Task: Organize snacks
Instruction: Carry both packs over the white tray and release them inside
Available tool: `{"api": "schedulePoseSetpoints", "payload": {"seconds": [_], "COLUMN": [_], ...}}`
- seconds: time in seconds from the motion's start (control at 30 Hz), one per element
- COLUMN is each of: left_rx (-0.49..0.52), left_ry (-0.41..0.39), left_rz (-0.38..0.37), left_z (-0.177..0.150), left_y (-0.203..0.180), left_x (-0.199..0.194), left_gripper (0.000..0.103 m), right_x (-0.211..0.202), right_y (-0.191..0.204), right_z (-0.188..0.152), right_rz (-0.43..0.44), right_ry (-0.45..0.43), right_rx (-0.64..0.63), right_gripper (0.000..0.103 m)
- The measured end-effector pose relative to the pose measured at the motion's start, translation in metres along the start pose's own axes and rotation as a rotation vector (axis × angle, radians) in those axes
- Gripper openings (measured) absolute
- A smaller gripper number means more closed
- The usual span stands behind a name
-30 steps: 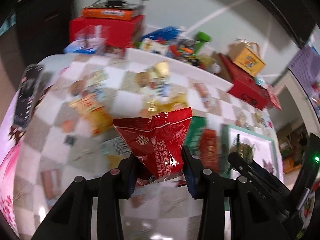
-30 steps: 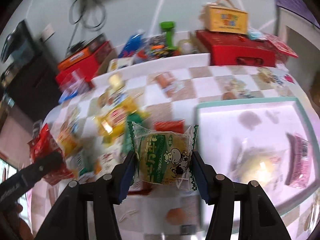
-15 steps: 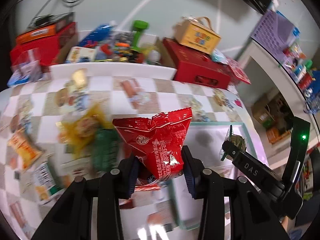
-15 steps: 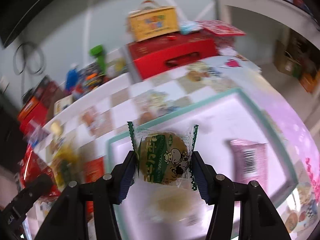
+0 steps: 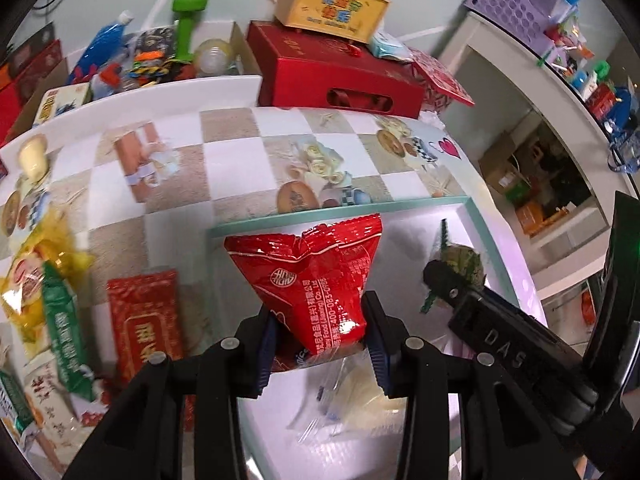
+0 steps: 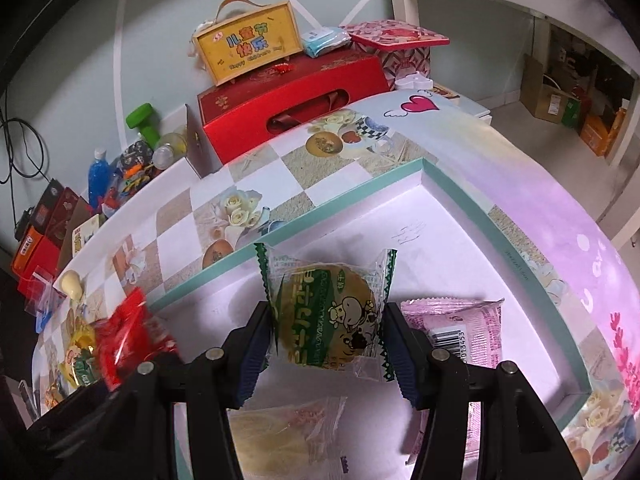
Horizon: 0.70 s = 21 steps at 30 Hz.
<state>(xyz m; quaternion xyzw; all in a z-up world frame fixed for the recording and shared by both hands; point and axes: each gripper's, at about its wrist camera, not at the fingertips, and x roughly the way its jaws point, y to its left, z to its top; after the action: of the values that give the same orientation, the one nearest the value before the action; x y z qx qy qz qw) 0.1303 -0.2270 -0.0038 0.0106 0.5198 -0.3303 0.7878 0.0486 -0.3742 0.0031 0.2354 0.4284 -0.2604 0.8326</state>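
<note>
At the far left of the left wrist view, a yellow packet [image 5: 24, 292] and a green packet [image 5: 66, 344] are being cut off by the frame edge, their print too blurred to read. A red flat packet [image 5: 146, 320] is lying on the checked tablecloth [image 5: 240, 168], its large characters only partly legible. The red snack bag [image 5: 316, 276] is being pinched by the left gripper [image 5: 320, 344] over the teal-rimmed tray [image 5: 340, 216]; "400-083" is being shown. A clear wrapper [image 5: 348, 404] below is being half hidden.

In the right wrist view, the green cookie packet [image 6: 328, 312], bearing a cow cartoon, is being pinched by the right gripper [image 6: 326, 354] above the tray. A pink packet [image 6: 464, 332] with a barcode is being partly covered.
</note>
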Motion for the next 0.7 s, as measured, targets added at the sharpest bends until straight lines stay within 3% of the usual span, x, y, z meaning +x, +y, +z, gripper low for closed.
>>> {"api": "schedulePoseSetpoints", "payload": {"seconds": [0.2, 0.33, 0.47, 0.6, 0.7], "left_rx": [-0.005, -0.022, -0.028, -0.031, -0.037], "left_ry": [-0.003, -0.001, -0.006, -0.02, -0.033], "left_rz": [0.001, 0.025, 0.031, 0.043, 0.05], "left_z": [0.002, 0.001, -0.002, -0.003, -0.004], "left_y": [0.0, 0.004, 0.006, 0.007, 0.008], "left_x": [0.002, 0.002, 0.0, -0.005, -0.01], "left_gripper": [0.042, 0.053, 0.054, 0.068, 0.073], "right_x": [0.002, 0.001, -0.001, -0.005, -0.007], "right_y": [-0.004, -0.005, -0.006, -0.008, -0.009], "right_z": [0.0, 0.0, 0.0, 0.001, 0.002], "right_rz": [0.003, 0.0, 0.004, 0.001, -0.002], "right_ry": [0.005, 0.003, 0.003, -0.001, -0.003], "right_rx": [0.008, 0.012, 0.016, 0.024, 0.028], "right_gripper": [0.061, 0.066, 0.067, 0.067, 0.072]}}
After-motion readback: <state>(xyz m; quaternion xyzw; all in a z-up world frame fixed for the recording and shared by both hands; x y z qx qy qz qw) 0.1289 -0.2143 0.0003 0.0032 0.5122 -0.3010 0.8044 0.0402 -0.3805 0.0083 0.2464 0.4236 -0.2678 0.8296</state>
